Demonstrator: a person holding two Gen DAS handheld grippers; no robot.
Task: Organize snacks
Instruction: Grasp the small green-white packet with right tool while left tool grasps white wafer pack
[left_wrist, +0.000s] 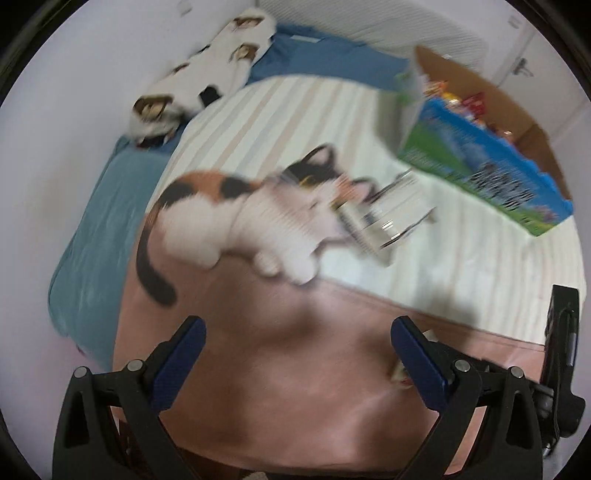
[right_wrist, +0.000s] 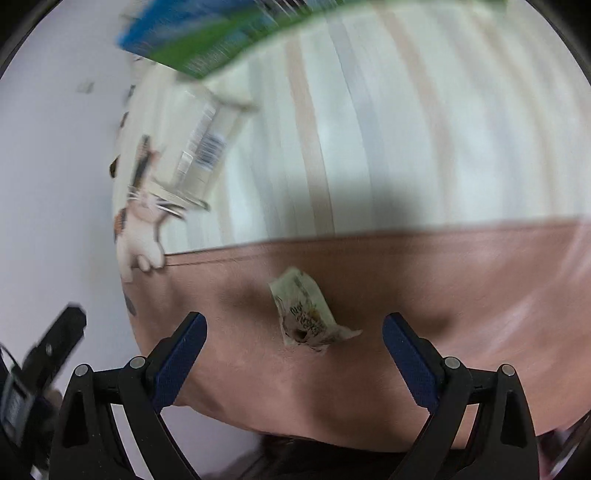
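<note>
A small crumpled snack wrapper (right_wrist: 308, 314) lies on the pink bedspread (right_wrist: 461, 295), just ahead of and between the fingers of my right gripper (right_wrist: 293, 332), which is open and empty. A clear, white-labelled snack package (left_wrist: 384, 218) lies on the striped blanket beside a calico plush cat (left_wrist: 236, 221); it also shows in the right wrist view (right_wrist: 199, 147). A blue and green cardboard box (left_wrist: 476, 158) holding colourful snacks stands at the far right. My left gripper (left_wrist: 297, 339) is open and empty above the pink bedspread. Both views are motion-blurred.
A striped blanket (left_wrist: 280, 122) covers the bed's middle, with a blue sheet (left_wrist: 92, 229) at left. A spotted white pillow (left_wrist: 214, 62) lies along the wall. The plush cat also shows in the right wrist view (right_wrist: 140, 236). The other gripper (left_wrist: 561, 354) shows at the right edge.
</note>
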